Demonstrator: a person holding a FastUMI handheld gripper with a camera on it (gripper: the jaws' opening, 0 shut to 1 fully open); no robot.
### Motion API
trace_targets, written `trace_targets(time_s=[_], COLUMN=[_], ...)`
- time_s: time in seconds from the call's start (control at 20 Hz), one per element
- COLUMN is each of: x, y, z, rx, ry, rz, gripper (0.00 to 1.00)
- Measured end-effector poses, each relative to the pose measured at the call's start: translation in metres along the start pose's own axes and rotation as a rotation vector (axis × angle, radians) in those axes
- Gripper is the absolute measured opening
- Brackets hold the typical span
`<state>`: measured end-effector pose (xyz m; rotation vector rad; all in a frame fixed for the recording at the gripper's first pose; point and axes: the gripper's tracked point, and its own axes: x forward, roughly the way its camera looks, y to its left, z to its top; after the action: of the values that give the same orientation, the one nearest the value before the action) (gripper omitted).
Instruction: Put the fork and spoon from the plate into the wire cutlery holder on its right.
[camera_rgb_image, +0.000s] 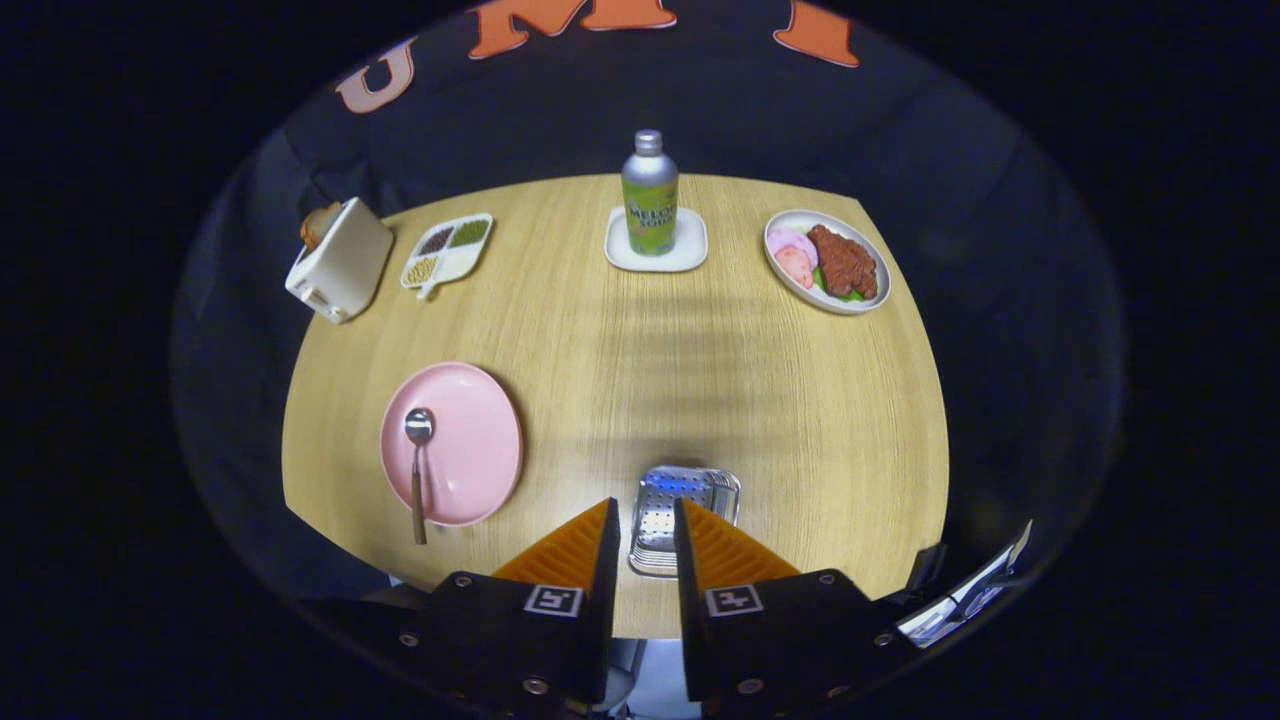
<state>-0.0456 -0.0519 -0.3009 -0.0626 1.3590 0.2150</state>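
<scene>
A pink plate (470, 440) lies on the wooden table, to the left of and beyond my fingers. A spoon (417, 470) rests on the plate's left side, bowl pointing away, its brown handle reaching over the near rim. The metal cutlery holder (700, 490) stands to the right of the plate, directly under and just ahead of my fingertips. My gripper (646, 505) hovers above the holder with a narrow gap between the fingers and nothing visible in that gap. What is inside the holder is partly hidden by the fingers.
At the far side stand a white toaster (340, 260), a divided dish of beans (447, 252), a bottle (650, 195) on a white coaster (690, 255), and a plate of meat (828, 262). The table's near edge runs just below the holder.
</scene>
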Motion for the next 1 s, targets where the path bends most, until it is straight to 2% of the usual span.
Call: trace_targets(time_s=[0.1, 0.25, 0.35, 0.4, 0.45, 0.65, 0.7, 0.8, 1.0], x=[-0.008, -0.013, -0.015, -0.014, -0.012, -0.012, -0.016, -0.029, -0.038], y=[0.006, 0.023, 0.042, 0.050, 0.060, 0.097, 0.100, 0.110, 0.137], z=[0.014, 0.024, 0.025, 0.023, 0.018, 0.021, 0.027, 0.042, 0.047], rx=[0.007, 0.041, 0.064, 0.074, 0.096, 0.144, 0.134, 0.115, 0.070], ry=[-0.104, -0.243, -0.315, -0.337, -0.357, -0.488, -0.542, -0.656, -0.744], rz=[-0.026, -0.064, -0.049, -0.045, -0.046, 0.018, 0.018, 0.018, 0.032], gripper=[0.43, 0.46, 0.48, 0.55, 0.57, 0.59, 0.68, 0.77, 0.86])
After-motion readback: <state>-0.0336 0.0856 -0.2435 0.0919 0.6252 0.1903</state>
